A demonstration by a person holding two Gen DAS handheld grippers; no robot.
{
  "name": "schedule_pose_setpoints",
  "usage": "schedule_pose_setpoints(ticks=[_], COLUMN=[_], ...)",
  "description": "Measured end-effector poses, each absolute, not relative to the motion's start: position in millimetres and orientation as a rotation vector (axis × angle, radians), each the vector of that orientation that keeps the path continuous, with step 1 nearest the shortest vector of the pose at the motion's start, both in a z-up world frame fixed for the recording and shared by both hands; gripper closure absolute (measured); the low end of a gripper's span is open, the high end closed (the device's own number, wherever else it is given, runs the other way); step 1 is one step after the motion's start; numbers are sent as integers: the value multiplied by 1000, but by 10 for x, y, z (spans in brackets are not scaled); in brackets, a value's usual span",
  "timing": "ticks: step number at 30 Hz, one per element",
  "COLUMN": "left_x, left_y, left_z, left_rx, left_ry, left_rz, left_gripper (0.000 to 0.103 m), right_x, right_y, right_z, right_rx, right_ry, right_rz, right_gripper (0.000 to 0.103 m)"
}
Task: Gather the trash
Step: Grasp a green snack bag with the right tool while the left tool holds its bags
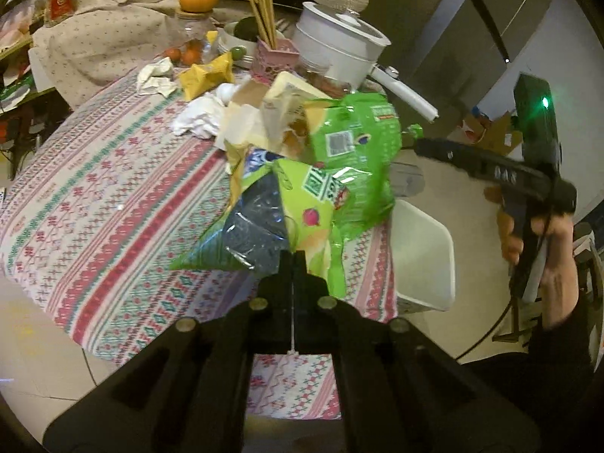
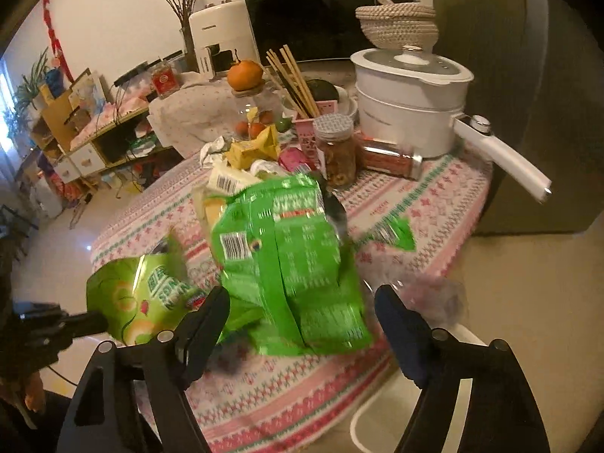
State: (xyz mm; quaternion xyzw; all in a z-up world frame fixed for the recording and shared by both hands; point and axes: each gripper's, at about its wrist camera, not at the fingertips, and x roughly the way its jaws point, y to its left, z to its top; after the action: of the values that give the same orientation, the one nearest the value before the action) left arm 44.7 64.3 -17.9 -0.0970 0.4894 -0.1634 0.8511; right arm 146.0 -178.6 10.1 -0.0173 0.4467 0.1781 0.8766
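Observation:
My left gripper (image 1: 293, 255) is shut on a light green snack bag (image 1: 313, 207) and holds it above the patterned tablecloth (image 1: 113, 196); the bag also shows in the right wrist view (image 2: 139, 302). A bigger bright green wrapper (image 2: 290, 264) lies just in front of my right gripper (image 2: 302, 302), which is open and empty; the wrapper also shows in the left wrist view (image 1: 355, 139). More trash lies behind: a cream carton (image 1: 279, 102), a yellow wrapper (image 1: 207, 75) and crumpled white paper (image 1: 200, 117).
A white bin (image 1: 422, 249) stands on the floor by the table's right edge. A white pot (image 2: 411, 105) with a long handle, a jar (image 2: 338, 151), a chopstick holder (image 2: 309, 128) and fruit crowd the far side of the table.

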Motion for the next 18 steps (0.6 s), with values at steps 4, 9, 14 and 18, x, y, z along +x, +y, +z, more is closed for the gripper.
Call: schedule_pose_setpoints(ticks=[4, 9, 14, 18], left_x=[482, 507, 521, 525], left_y=[656, 603, 573, 574], left_z=[-253, -308, -323, -308], left_rx=[-178, -136, -103, -99], left_ry=[1046, 1054, 1056, 1051], left_rz=[-319, -309, -307, -307], left_gripper=[103, 103, 103, 103], right_x=[1714, 2032, 2202, 2158], right_y=[-1686, -1561, -1555, -1561], right_z=[114, 89, -78, -164], right_rx=[-64, -129, -102, -23], right_ry=[927, 959, 1057, 1088], right_rz=[403, 424, 507, 594], right_gripper=[26, 26, 37, 78])
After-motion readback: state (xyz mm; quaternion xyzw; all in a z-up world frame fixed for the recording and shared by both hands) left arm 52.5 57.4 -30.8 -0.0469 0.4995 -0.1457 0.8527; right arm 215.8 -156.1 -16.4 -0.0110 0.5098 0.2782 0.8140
